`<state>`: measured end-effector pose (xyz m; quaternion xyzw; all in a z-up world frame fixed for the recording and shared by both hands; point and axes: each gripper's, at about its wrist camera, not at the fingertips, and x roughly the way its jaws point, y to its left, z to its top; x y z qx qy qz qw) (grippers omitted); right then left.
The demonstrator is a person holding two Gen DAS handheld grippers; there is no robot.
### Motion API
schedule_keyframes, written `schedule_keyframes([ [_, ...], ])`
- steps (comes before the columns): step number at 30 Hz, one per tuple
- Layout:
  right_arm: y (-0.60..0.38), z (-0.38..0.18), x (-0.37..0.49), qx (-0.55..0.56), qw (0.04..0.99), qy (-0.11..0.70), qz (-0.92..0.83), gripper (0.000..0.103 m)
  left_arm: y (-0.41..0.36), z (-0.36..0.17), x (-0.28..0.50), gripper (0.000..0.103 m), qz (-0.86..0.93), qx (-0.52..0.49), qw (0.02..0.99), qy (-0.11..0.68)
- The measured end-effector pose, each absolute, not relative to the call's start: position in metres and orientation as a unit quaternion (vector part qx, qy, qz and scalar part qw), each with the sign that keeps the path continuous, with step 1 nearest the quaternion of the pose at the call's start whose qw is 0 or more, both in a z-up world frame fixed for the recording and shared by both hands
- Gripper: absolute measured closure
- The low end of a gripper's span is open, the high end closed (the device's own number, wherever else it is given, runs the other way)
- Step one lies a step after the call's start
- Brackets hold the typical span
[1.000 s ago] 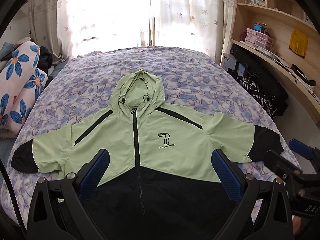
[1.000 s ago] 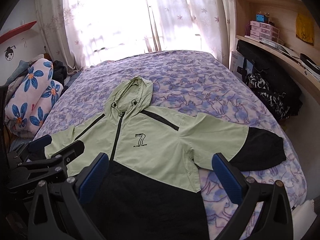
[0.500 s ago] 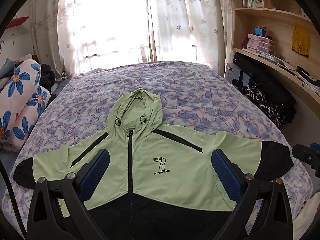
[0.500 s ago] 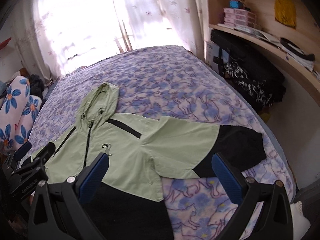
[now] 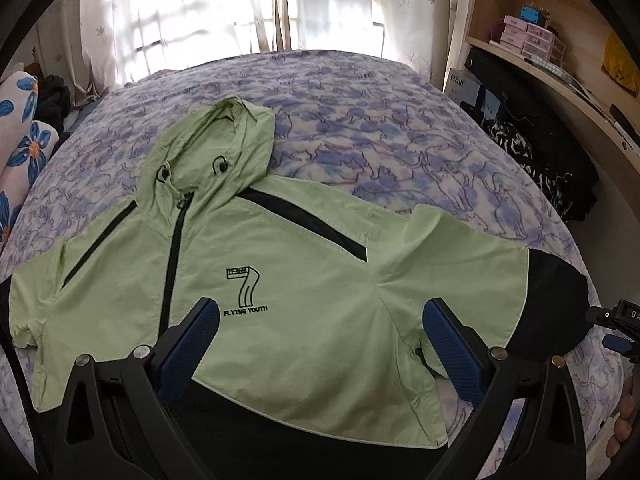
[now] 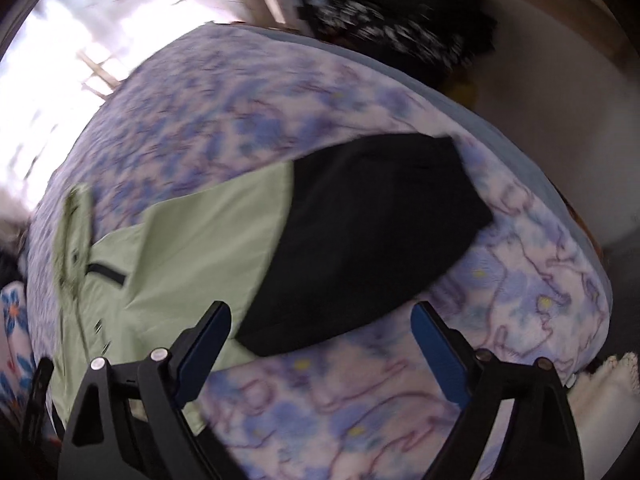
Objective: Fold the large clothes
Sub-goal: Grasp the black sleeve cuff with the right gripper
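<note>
A light green and black hooded jacket (image 5: 304, 280) lies flat, front up, on the bed, sleeves spread to both sides. My left gripper (image 5: 320, 336) hangs open over its chest, near the "7" print, with nothing between the blue pads. My right gripper (image 6: 320, 340) is above the black cuff end of the right sleeve (image 6: 360, 240); its jaws are wide and closing, and no pad presses the cloth. The right gripper's tip (image 5: 616, 320) shows at the right edge of the left wrist view. The right wrist view is blurred.
The bed (image 5: 360, 120) has a purple and blue patterned cover. Flowered pillows (image 5: 24, 148) lie at the left. A wooden shelf (image 5: 560, 64) with boxes and dark bags (image 5: 532, 152) runs along the right. Bright curtains (image 5: 208, 12) hang behind the bed.
Both grippers have dropped closer to the jacket. The right one swung out to the right sleeve's black cuff and rolled; its jaws have narrowed a little.
</note>
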<state>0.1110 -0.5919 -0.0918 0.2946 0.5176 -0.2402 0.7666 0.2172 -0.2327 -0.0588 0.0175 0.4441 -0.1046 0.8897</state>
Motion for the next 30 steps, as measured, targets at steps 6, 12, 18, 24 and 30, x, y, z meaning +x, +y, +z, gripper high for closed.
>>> schedule_keyframes([
  [6,-0.648,-0.135,0.098,0.394,0.715,0.507,-0.276,0.013,-0.247,-0.089,0.23,0.002,-0.094,0.037,0.889,0.446],
  [12,-0.664,-0.164,0.103,0.426,0.687,0.504,-0.303,0.023,-0.251,-0.109,0.242,0.003,-0.089,0.037,0.886,0.454],
  [18,-0.662,-0.164,0.116,0.391,0.702,0.494,-0.332,0.071,-0.246,-0.112,0.244,0.003,-0.111,0.031,0.885,0.451],
  [24,-0.627,-0.107,0.127,0.339,0.785,0.417,-0.309,0.095,-0.224,-0.103,0.236,0.003,-0.147,0.002,0.876,0.459],
  [30,-0.514,-0.028,0.159,0.247,0.891,0.351,-0.145,0.095,-0.182,-0.082,0.224,0.015,-0.124,0.004,0.89,0.439],
])
